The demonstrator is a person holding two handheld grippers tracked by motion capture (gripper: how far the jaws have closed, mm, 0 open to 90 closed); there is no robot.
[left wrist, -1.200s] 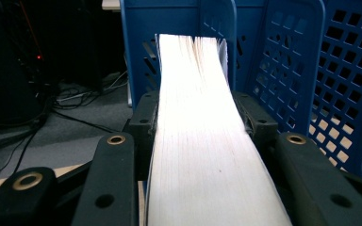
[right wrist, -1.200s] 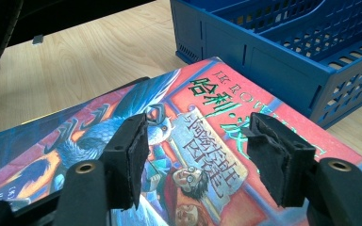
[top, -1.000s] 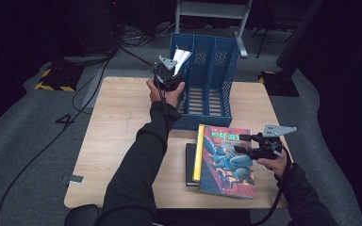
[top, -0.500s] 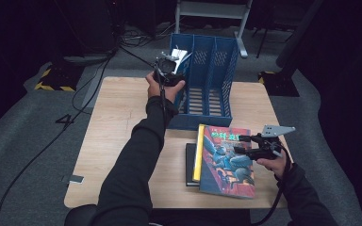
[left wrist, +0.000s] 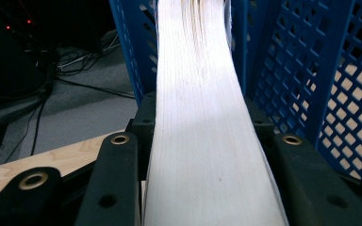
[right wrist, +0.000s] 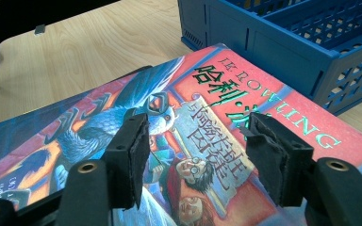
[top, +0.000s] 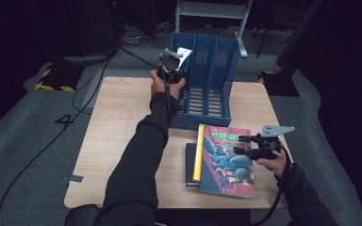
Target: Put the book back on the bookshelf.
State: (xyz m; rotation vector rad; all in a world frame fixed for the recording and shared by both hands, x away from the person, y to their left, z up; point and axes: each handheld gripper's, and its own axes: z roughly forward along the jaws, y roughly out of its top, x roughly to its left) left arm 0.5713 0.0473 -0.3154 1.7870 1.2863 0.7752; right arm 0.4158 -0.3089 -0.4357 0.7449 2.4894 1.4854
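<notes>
My left gripper point(top: 172, 61) is raised at the near left corner of the blue file rack point(top: 212, 80). It is shut on a thick book whose white page edges point(left wrist: 198, 117) run up between its jaws toward the rack's left slot point(left wrist: 311, 70). The jaws have just been closing on that book. In the high view the book point(top: 183, 52) pokes up beside the rack's left wall. My right gripper point(top: 238, 144) hovers open over a colourful illustrated book point(right wrist: 264, 108) lying flat on the table, with its pads just above the cover.
The colourful book point(top: 226, 165) lies partly on a black book point(top: 189, 165) at the front right of the wooden table point(top: 118, 122). The rack's other slots hold nothing. Cables cross the dark floor behind the table, and a metal stand sits beyond the rack.
The left gripper has shifted a little up and toward the rack with its book. The right gripper has stayed over the colourful book.
</notes>
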